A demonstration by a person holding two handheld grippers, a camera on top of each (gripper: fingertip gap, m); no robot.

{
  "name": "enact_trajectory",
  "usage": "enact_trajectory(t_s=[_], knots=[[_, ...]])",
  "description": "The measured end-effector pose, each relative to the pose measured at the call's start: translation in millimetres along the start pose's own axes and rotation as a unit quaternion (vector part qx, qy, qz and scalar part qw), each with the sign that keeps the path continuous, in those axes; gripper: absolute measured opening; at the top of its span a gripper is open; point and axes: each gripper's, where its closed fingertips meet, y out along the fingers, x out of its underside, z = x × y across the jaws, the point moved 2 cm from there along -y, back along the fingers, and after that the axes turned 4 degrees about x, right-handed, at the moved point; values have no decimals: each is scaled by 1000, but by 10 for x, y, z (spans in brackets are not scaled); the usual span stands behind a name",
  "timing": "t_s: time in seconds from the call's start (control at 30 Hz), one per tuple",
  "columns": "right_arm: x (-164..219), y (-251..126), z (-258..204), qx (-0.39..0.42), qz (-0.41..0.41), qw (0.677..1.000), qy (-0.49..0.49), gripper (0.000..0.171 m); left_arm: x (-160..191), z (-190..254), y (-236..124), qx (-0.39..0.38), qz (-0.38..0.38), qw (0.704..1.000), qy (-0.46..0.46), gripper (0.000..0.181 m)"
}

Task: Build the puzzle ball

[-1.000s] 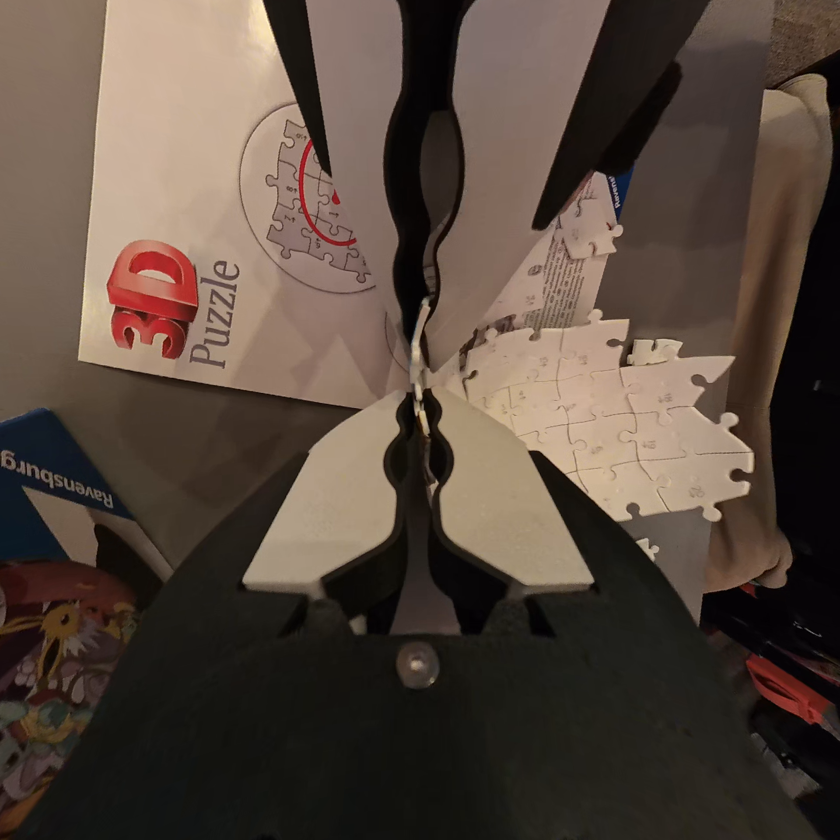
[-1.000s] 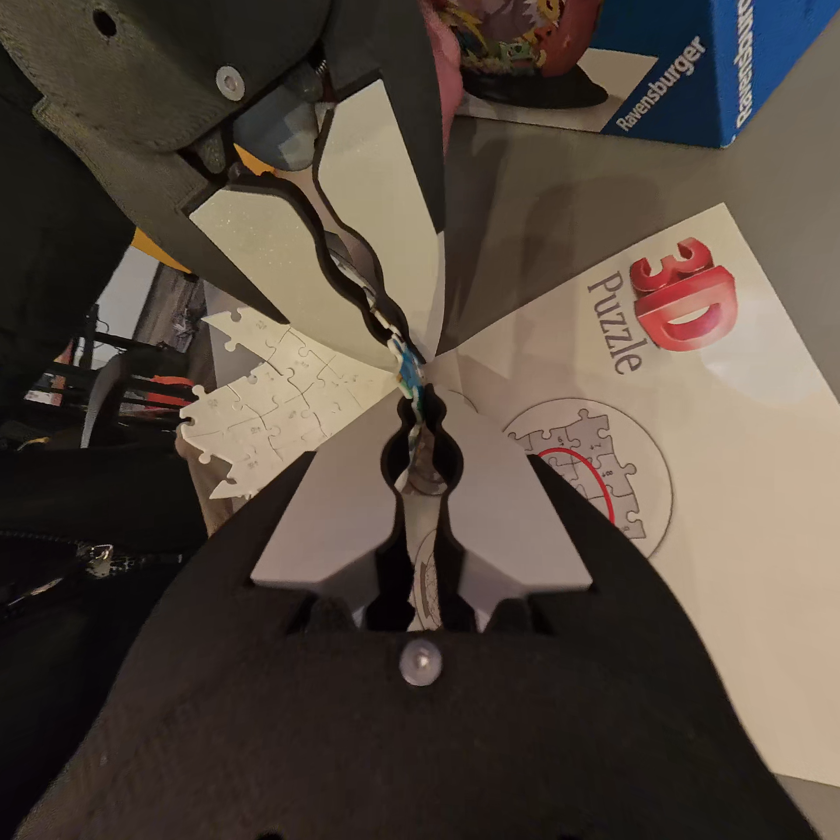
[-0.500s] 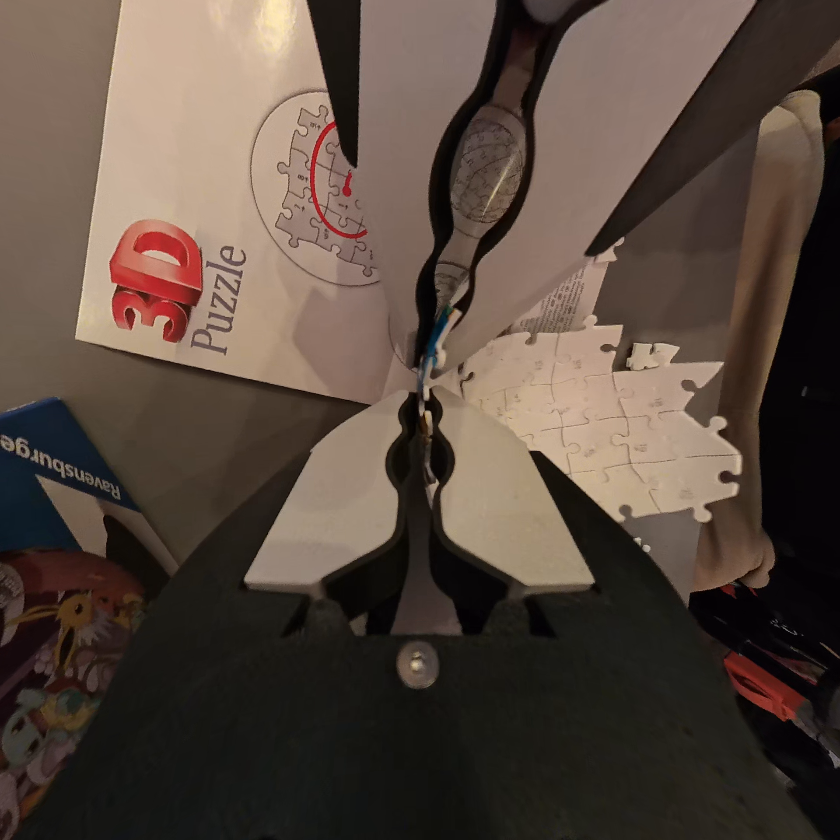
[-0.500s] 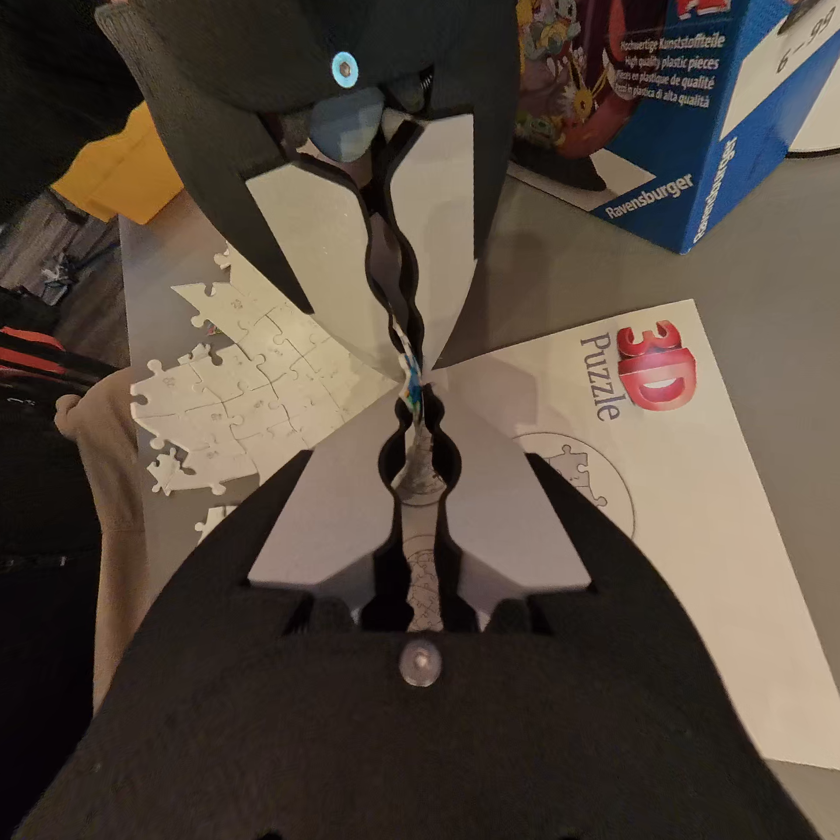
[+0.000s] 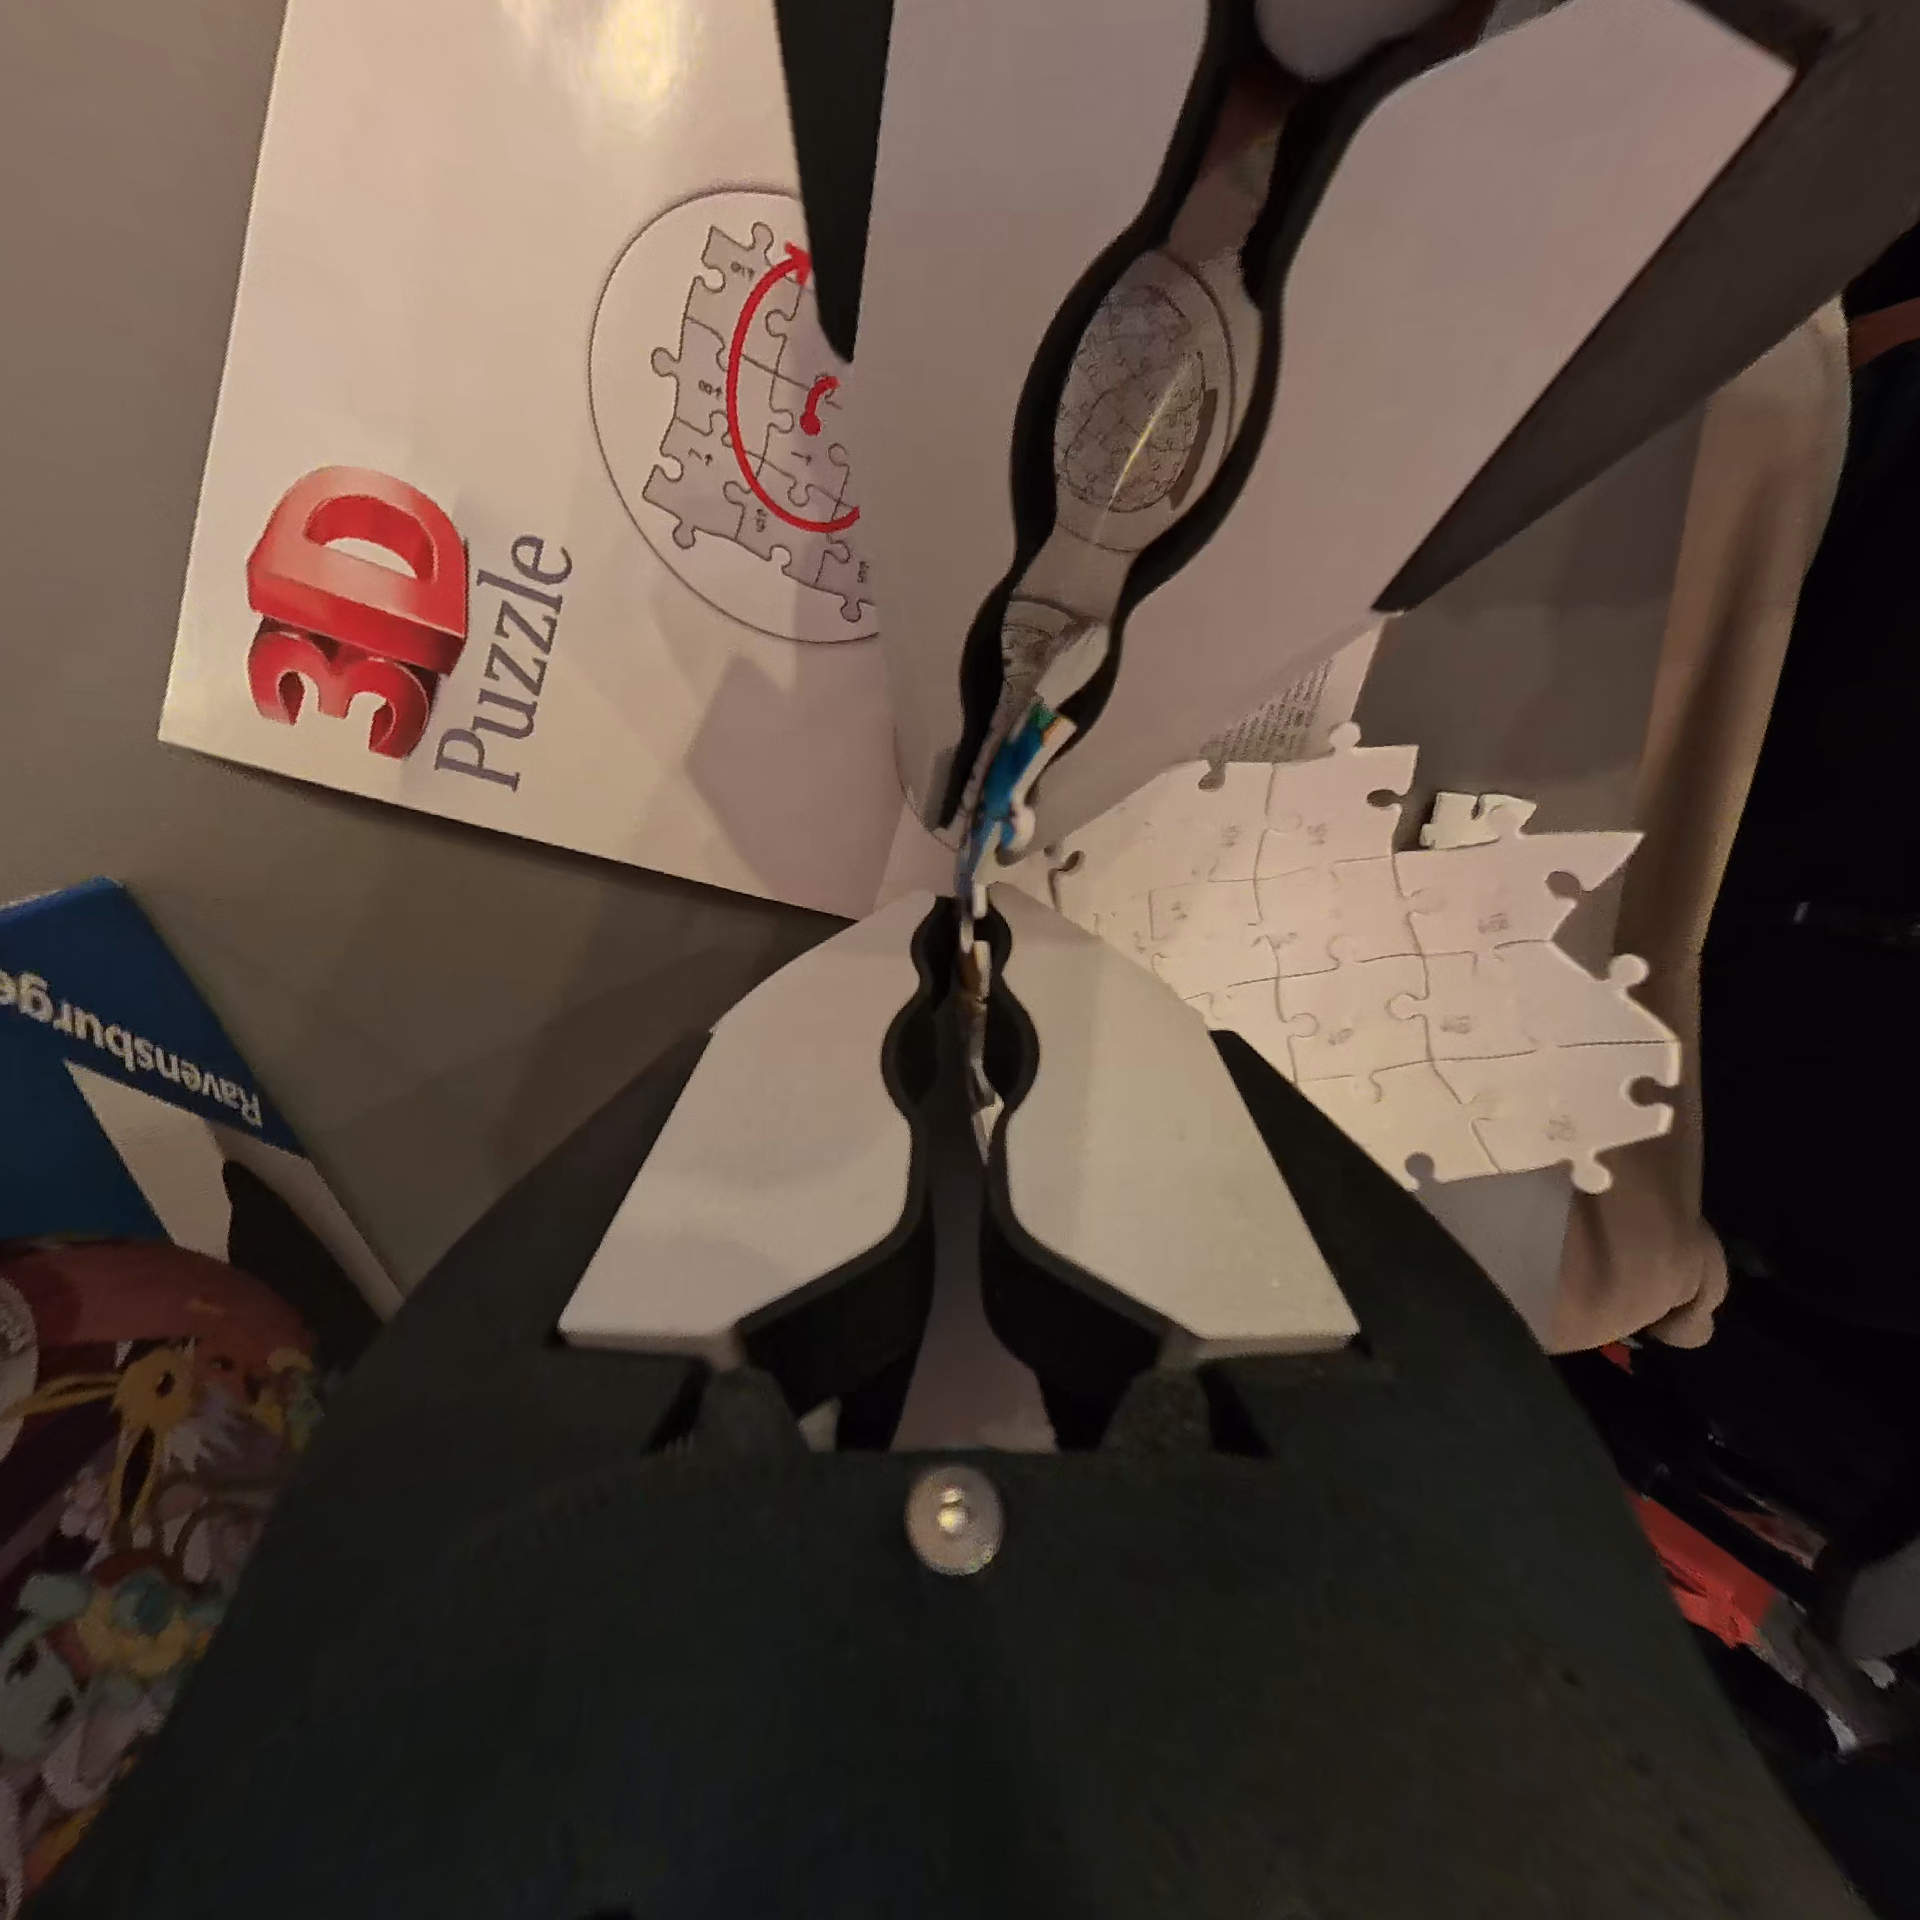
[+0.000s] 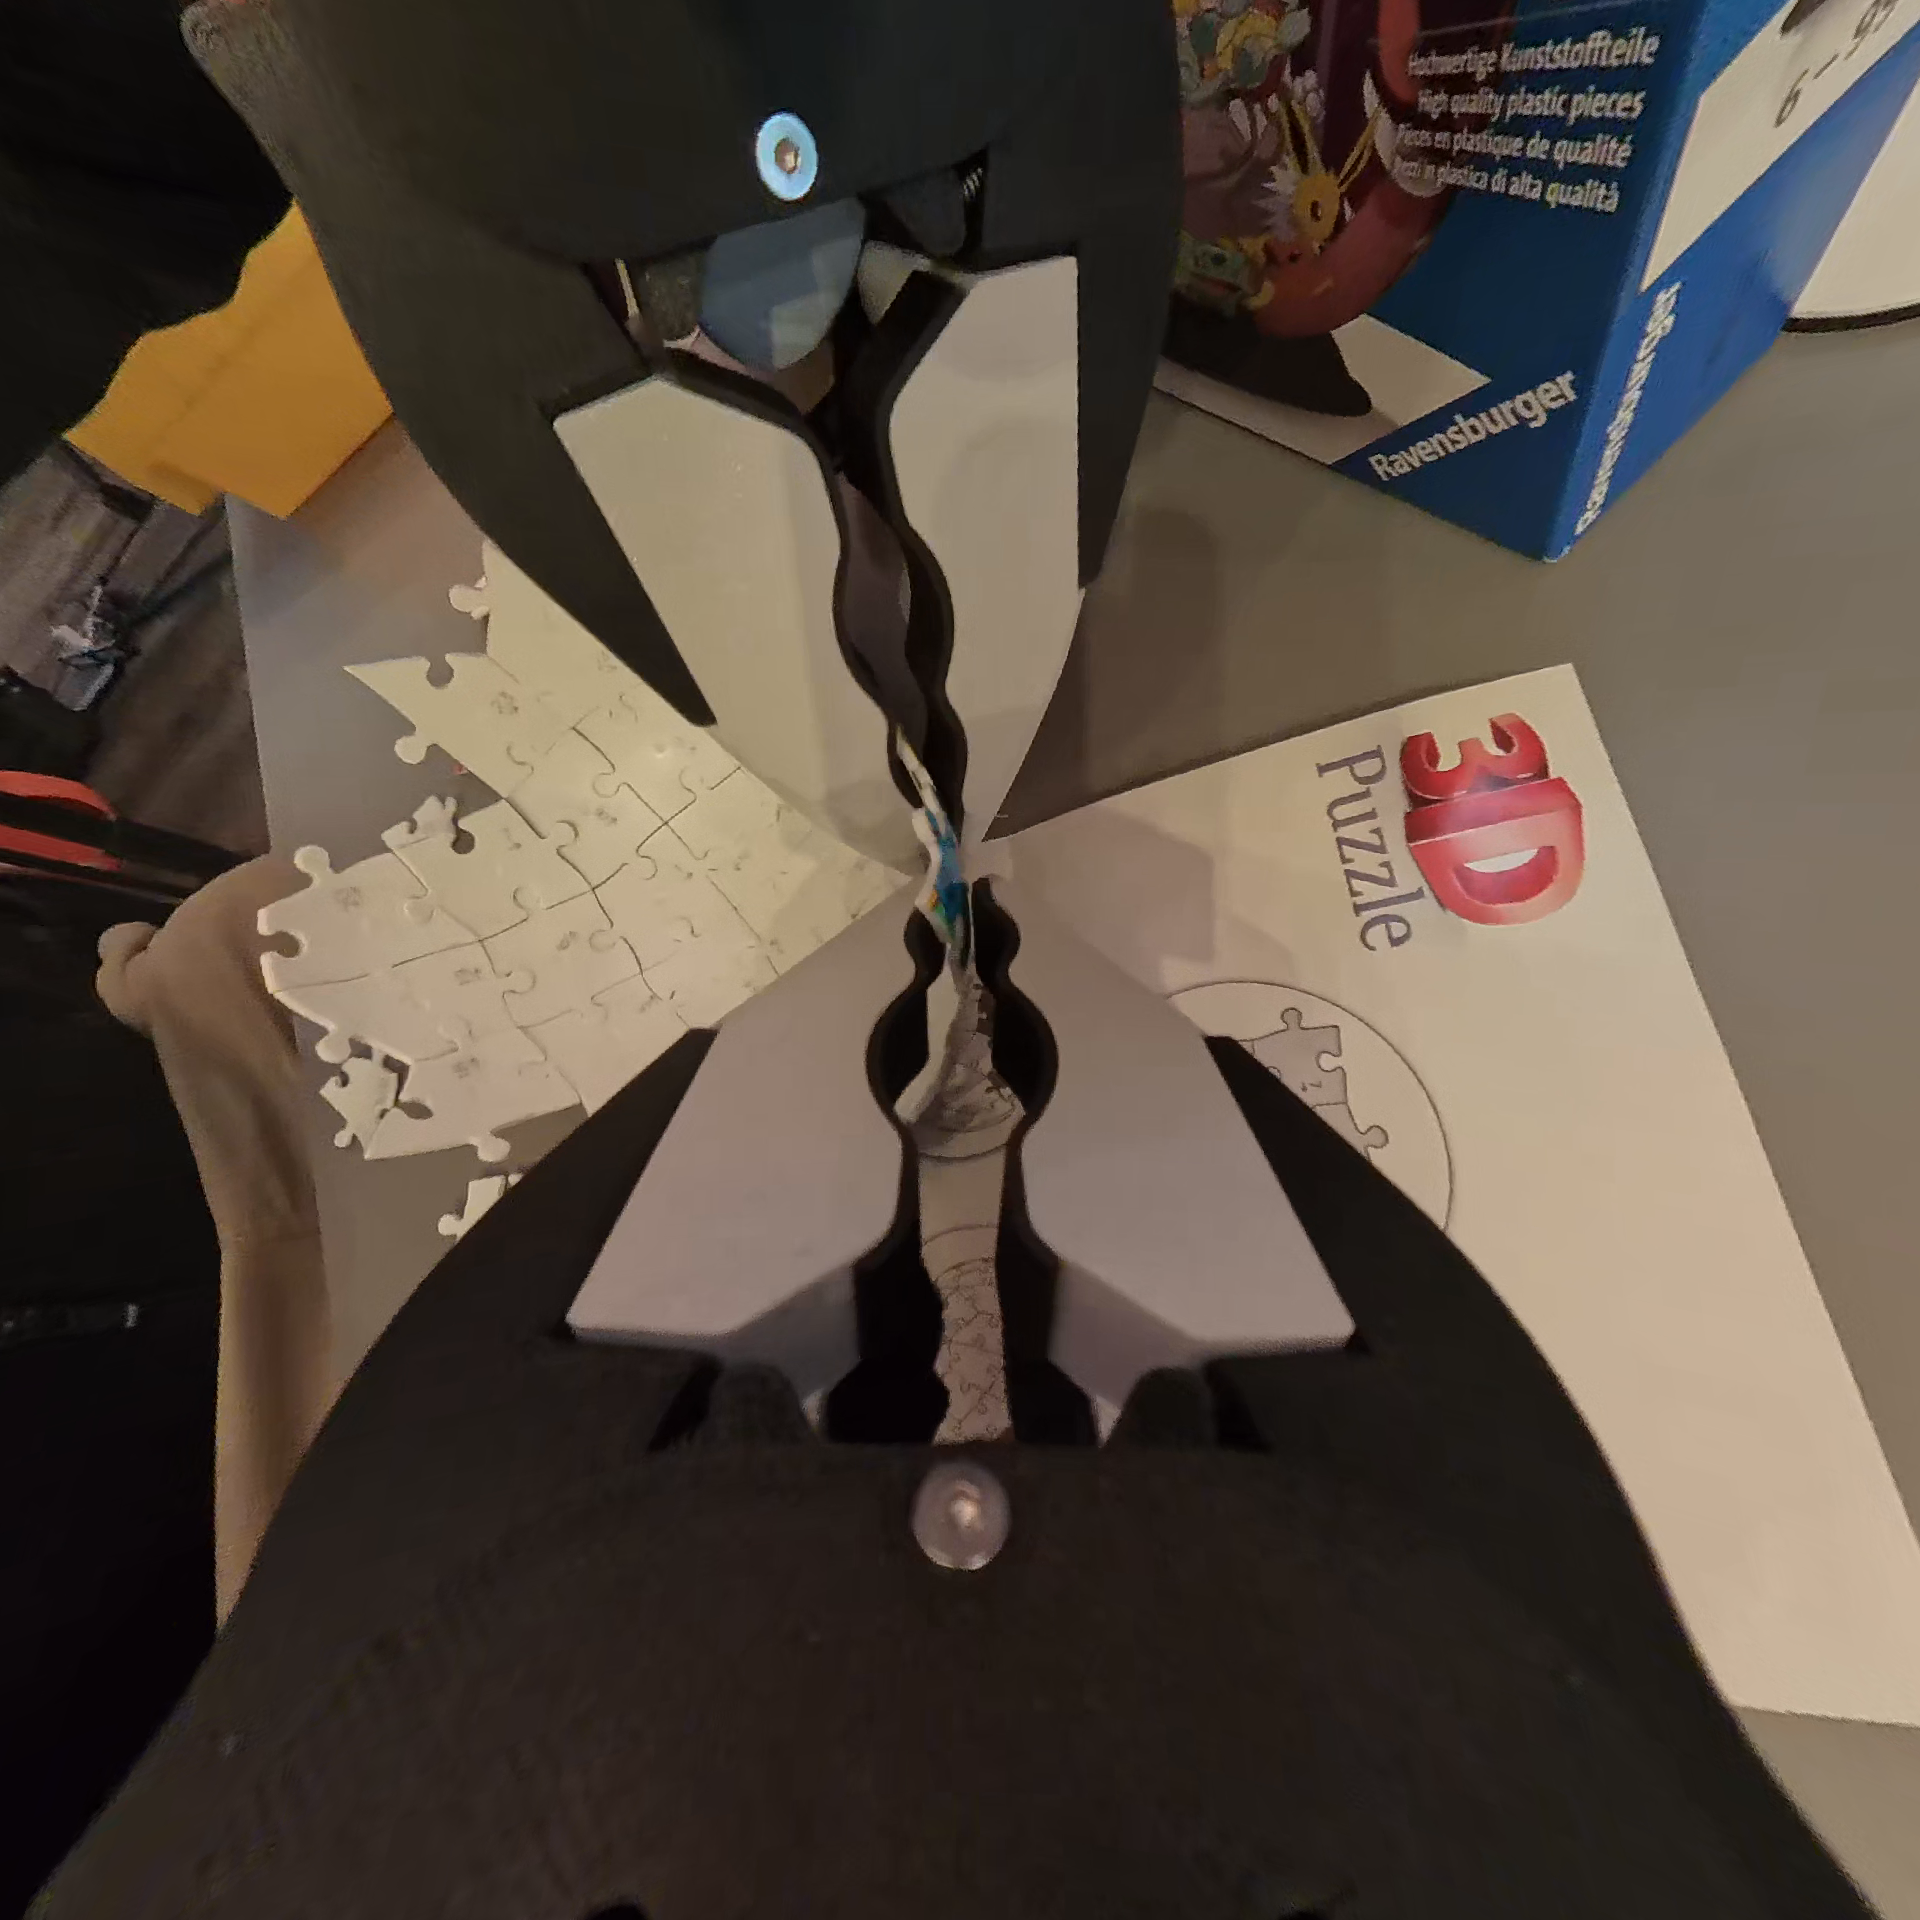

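Observation:
Both grippers meet tip to tip above the table, each shut on a small puzzle piece held edge-on. In the left wrist view my left gripper [image 5: 971, 920] pinches a white-edged piece [image 5: 977, 940]. The right gripper [image 5: 982, 805] comes down from the top with a blue-printed piece [image 5: 1010, 764] that touches mine. In the right wrist view my right gripper [image 6: 961, 914] holds the blue piece [image 6: 945, 894], and the left gripper [image 6: 951, 816] reaches in from above. A flat joined section of white pieces [image 5: 1403, 987] lies face down on the grey table, and it also shows in the right wrist view [image 6: 540, 883].
A white instruction sheet [image 5: 468, 416] lies under the grippers, also in the right wrist view [image 6: 1558, 1143]. A blue puzzle box [image 6: 1538, 312] stands beyond it [image 5: 94, 1039]. A loose piece [image 5: 1475, 821] lies by the joined section. A person's beige sleeve [image 6: 229, 1091] rests at the table edge. My two grippers' fingertips are within a few centimetres of each other.
Over the last second both grippers tilted, so each faces the other more head-on. The two held pieces stay pressed together at the tips. Little moved in the last half second.

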Motion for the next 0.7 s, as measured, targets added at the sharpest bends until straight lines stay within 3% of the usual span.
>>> enact_trajectory(t_s=[0.1,0.23,0.3,0.4,0.47,0.6,0.7], knots=[[-14,-65,-5,-11,11,1000,21,11,6,-8,-2,-4,4,1000,-7,3],[111,-32,-19,-25,-16,999,37,11,-3,-11,-4,-4,14,1000,-17,3],[123,-15,-5,-20,-18,999,37,1,4,-4,0,-7,10,1000,-17,3],[115,-10,1,-23,-13,998,55,1,9,-4,-6,-12,7,1000,-19,3],[117,-28,-15,-28,-13,997,64,17,6,-7,-16,-20,10,1000,-21,3],[222,-46,-74,-38,-39,996,73,29,4,0,-35,-33,20,999,-28,3],[284,-31,-152,-56,-57,993,81,30,-7,-7,-55,-45,31,998,-38,3]])
